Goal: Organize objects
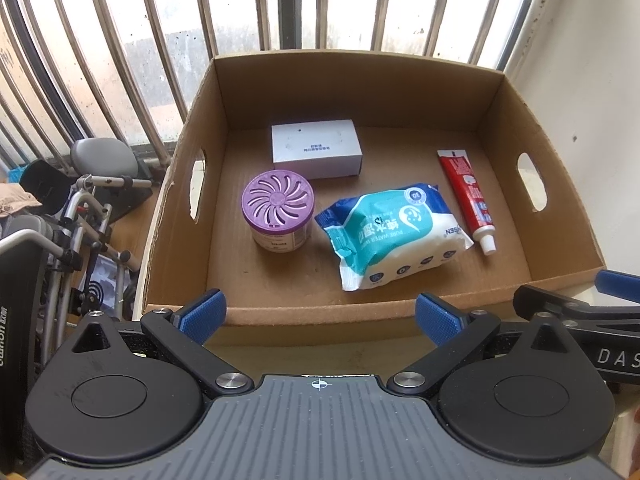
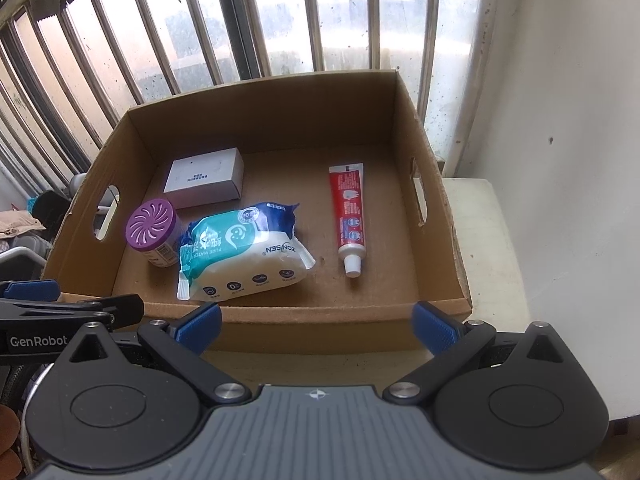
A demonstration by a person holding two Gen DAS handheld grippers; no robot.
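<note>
An open cardboard box (image 1: 360,312) (image 2: 340,320) stands by a barred window. Inside lie a white carton (image 1: 316,148) (image 2: 206,178), a purple-lidded air freshener can (image 1: 278,210) (image 2: 152,226), a teal and white wet-wipes pack (image 1: 394,236) (image 2: 240,252) and a red toothpaste tube (image 1: 468,196) (image 2: 350,216) with its white cap toward me. My left gripper (image 1: 320,316) hovers open just before the box's near wall, with nothing between its blue pads. My right gripper (image 2: 318,326) is open and bare too, beside the left one, at the same wall.
The box rests on a pale table (image 2: 492,240) against a white wall (image 2: 568,100) on the right. A folded wheelchair and clutter (image 1: 80,216) fill the floor to the left. Window bars (image 1: 248,4) rise right behind the box.
</note>
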